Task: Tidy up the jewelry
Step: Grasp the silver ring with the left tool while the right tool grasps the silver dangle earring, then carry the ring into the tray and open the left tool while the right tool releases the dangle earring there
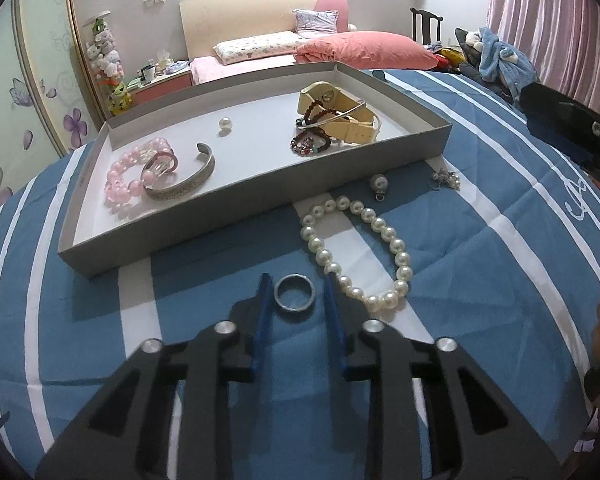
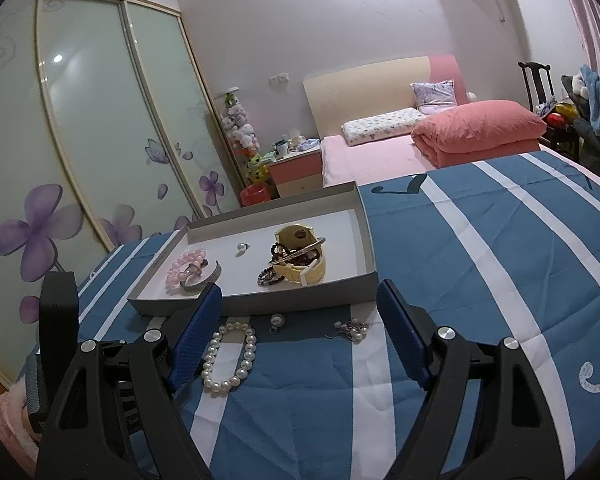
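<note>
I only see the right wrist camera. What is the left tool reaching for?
Observer: A silver ring. Your own tool's finger hides it in your view.
Operator: Where is it?
Observer: It lies flat on the striped bedspread, just left of the pearl bracelet and outside the grey box.
Operator: Has the left tool got it?
Observer: Not yet. The left tool has one finger on each side of the ring, with a little gap showing on both sides.
</note>
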### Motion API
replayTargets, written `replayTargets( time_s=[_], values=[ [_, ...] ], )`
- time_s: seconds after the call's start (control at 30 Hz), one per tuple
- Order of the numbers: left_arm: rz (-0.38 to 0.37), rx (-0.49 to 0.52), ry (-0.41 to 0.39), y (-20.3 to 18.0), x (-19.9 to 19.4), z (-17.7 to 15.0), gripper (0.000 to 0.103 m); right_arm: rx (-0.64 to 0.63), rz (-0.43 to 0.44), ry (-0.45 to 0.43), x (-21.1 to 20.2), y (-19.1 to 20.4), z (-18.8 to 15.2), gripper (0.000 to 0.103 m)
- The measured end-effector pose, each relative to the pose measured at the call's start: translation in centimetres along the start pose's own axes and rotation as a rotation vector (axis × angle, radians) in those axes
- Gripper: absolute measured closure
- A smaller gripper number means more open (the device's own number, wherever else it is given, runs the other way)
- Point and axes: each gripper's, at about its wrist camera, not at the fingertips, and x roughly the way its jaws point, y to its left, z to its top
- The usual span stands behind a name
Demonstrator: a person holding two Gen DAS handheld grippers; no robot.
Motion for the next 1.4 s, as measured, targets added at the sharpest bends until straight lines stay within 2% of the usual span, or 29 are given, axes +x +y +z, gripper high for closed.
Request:
replayTargets(
  time_s=[0.17, 0.37, 0.53, 0.73, 0.93, 0.97, 1.07, 1.1, 1.13, 1.27, 1.4],
  values=[
    [0.045, -0.042, 0.001, 1.4, 0.1, 0.0, 0.081, 0.003, -0.014, 0.009, 0.2, -0.2, 0.0, 0.024],
    [0.156, -0.156, 0.007, 6.4, -0.8, -1.1, 0.081, 0.014, -0.049, 0.038, 0.6, -0.9, 0.0, 0.024],
    [0.204, -0.248, 0.008, 10.2, -1.8, -2.3, 0.081, -0.028, -0.103, 0.131, 2.2, -0.7, -0.5, 0.033],
    [0.201, -0.272, 0.005, 11.0, -2.4, -2.6, 0.081, -0.1, -0.18, 0.267, 5.1, -0.2, -1.4, 0.038],
    [0.192, -0.279, 0.003, 10.9, -2.5, -2.5, 0.081, -0.125, -0.219, 0.369, 8.0, -0.4, -1.6, 0.043],
    [0.192, -0.28, 0.003, 10.9, -2.4, -2.5, 0.081, -0.128, -0.221, 0.365, 8.1, -0.4, -1.4, 0.044],
    [0.192, -0.279, 0.003, 10.9, -2.4, -2.5, 0.081, -0.146, -0.241, 0.37, 8.6, -0.4, -1.2, 0.064],
    [0.19, -0.281, 0.002, 10.9, -2.4, -2.5, 0.081, -0.156, -0.251, 0.37, 8.6, -0.3, -1.2, 0.081],
    [0.189, -0.282, 0.002, 10.9, -2.4, -2.5, 0.081, -0.154, -0.238, 0.377, 8.4, -0.3, -1.2, 0.088],
    [0.184, -0.289, -0.001, 11.1, -2.4, -2.6, 0.081, -0.143, -0.222, 0.373, 7.2, -0.2, -1.7, 0.089],
    [0.171, -0.301, -0.008, 11.0, -2.9, -3.1, 0.081, -0.072, -0.153, 0.328, 5.2, -0.7, -1.9, 0.09]
  ],
)
